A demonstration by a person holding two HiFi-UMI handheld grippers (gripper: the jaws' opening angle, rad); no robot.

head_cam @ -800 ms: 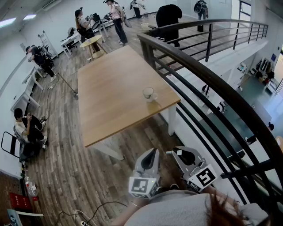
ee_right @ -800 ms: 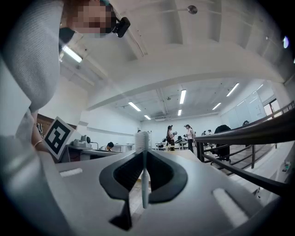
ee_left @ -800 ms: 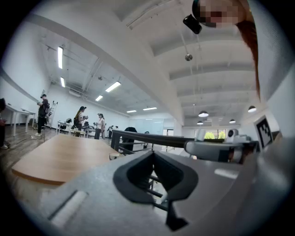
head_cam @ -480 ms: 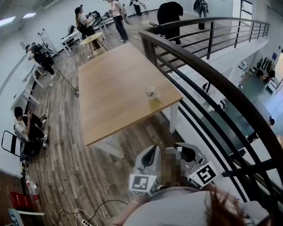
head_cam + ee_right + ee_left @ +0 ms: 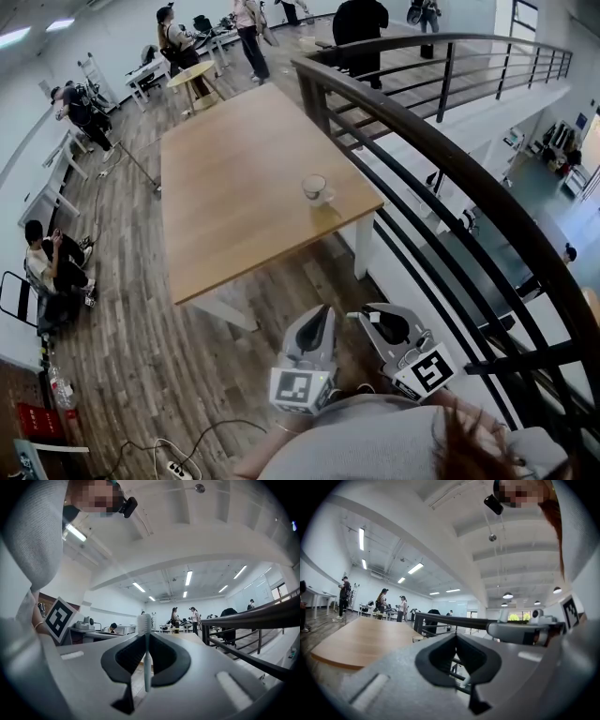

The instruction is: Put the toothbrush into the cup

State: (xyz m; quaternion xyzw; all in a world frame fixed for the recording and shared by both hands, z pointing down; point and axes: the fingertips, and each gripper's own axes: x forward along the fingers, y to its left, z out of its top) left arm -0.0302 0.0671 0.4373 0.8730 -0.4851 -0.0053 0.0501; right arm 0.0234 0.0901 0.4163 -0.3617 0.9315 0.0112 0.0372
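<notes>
The glass cup (image 5: 317,188) stands near the right edge of the wooden table (image 5: 234,187), far ahead of both grippers. My right gripper (image 5: 360,319) is held close to my body, level, and is shut on a white toothbrush (image 5: 146,663). In the right gripper view the brush stands upright between the jaws (image 5: 146,637), bristle head on top. My left gripper (image 5: 327,312) hangs beside it on the left, jaw tips meeting with nothing between them (image 5: 456,635). In the left gripper view the cup (image 5: 417,639) shows small on the table's near corner.
A dark curved railing (image 5: 450,178) runs along the right of the table, with a drop to a lower floor beyond it. Wood floor (image 5: 159,366) lies between me and the table. A person sits at the left (image 5: 47,262); others stand at the far desks (image 5: 248,28).
The head view has shifted slightly. Both grippers stay low in front of my body, and the right one keeps hold of the toothbrush.
</notes>
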